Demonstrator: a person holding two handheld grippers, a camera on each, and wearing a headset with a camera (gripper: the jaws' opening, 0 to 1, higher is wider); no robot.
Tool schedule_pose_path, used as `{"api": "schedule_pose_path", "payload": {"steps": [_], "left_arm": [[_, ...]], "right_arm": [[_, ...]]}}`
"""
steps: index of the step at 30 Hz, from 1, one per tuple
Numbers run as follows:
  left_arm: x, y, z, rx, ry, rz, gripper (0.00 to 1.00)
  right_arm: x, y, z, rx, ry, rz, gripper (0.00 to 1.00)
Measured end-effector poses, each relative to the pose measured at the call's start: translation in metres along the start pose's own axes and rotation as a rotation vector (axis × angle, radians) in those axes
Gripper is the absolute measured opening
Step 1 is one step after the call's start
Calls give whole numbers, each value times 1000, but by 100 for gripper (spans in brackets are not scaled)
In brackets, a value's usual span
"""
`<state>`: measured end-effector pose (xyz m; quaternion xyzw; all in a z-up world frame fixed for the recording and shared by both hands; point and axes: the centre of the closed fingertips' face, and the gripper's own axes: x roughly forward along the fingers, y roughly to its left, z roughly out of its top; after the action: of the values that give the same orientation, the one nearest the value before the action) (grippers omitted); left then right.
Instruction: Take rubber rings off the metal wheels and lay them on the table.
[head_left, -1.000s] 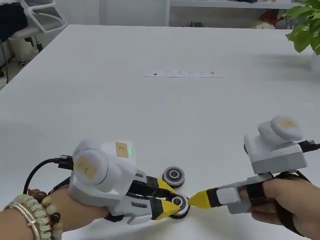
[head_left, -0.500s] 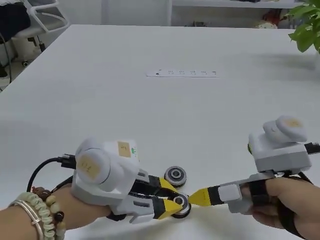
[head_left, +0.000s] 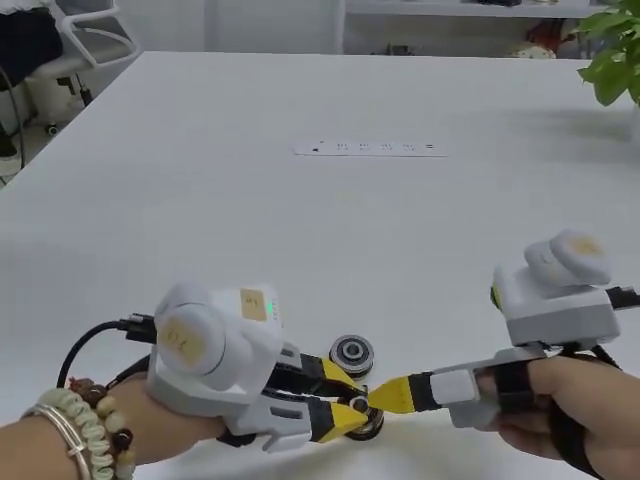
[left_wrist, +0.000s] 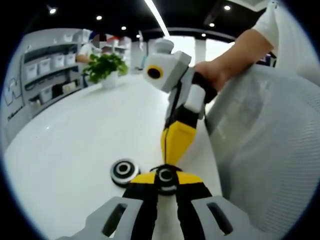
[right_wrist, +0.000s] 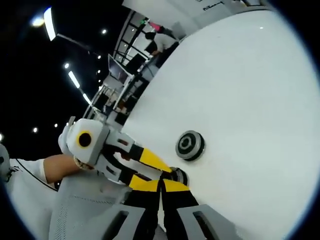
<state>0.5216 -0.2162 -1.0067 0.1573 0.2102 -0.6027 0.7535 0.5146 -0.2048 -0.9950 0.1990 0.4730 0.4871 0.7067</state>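
The table is smooth and white with a soft, even sheen. The loose wheel has a bright metal hub inside a matt black rubber ring; the near wheel looks alike. The left tongs and right tongs are matt yellow and black plastic on smooth white and grey plastic housings. The wrist beads look wooden, some polished dark.

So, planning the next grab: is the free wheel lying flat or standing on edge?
Flat: the free wheel rests on the table, round face upward.

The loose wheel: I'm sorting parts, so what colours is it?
The wheel is black outside with a silvery metal centre; the right gripper view shows it best.
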Motion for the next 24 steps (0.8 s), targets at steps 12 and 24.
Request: {"api": "schedule_pose_path", "payload": {"steps": [12,24], "left_arm": [[1,-1,0,-10,6,3,14],[2,-3,4,-60,54,-8,18]], "right_arm": [[-5,-17,-5,-47,46,-94,0],[-7,-23,-4,-62,55,-107,0]]}}
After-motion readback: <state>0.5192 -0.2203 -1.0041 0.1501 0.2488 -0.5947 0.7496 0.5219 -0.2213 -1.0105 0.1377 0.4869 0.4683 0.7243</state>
